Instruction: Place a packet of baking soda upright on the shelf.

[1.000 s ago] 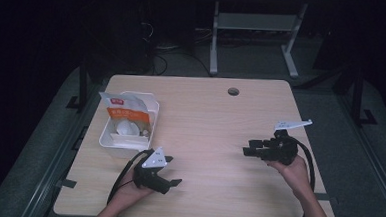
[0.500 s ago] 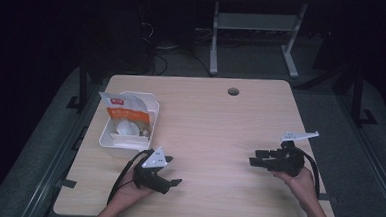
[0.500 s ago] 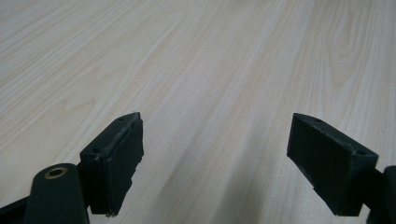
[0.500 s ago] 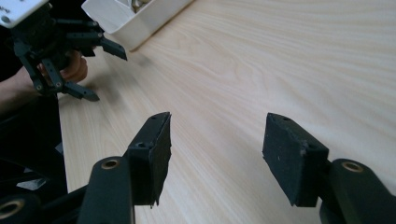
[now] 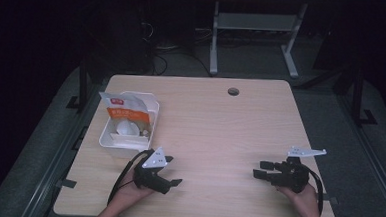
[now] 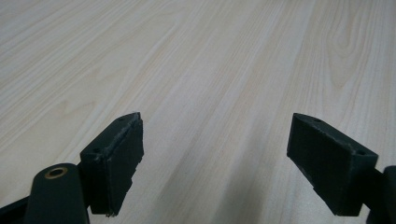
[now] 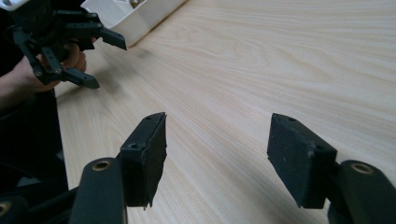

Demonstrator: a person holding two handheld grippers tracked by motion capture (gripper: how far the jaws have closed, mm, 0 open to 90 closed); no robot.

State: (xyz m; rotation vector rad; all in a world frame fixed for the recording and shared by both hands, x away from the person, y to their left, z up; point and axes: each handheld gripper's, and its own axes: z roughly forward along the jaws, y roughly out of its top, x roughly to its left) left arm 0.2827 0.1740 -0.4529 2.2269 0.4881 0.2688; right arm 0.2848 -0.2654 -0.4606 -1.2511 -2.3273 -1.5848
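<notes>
Table [image 5: 220,120] first: a pale wood top with a round cable hole [image 5: 233,91] near its far edge, most of the surface bare. Next in size is the white bin [image 5: 153,117] standing near the left edge, about midway between the far and near edges. An orange-and-white packet [image 5: 124,110] leans inside it at the far end, and a round white object [image 5: 127,129] lies in the bottom beside something small I cannot make out.

The left gripper [image 5: 170,178] rests low near the near edge, just on the near side of the bin, held in the person's left hand [image 5: 135,190]. Its jaws stand wide apart with nothing between them; the left gripper view has bare wood grain in the gap. The right gripper [image 5: 259,169] sits toward the near right corner, well apart from the bin, gripped by the right hand [image 5: 300,193]. Its jaws are spread too and hold nothing; in the right gripper view they point across the table toward the left gripper [image 7: 100,60] and a corner of the bin [image 7: 140,18].

Judging from this, the contents sit in the bin and both tools are free and parked, so either the packing is finished or no grasp has begun; nothing is in transit.
</notes>
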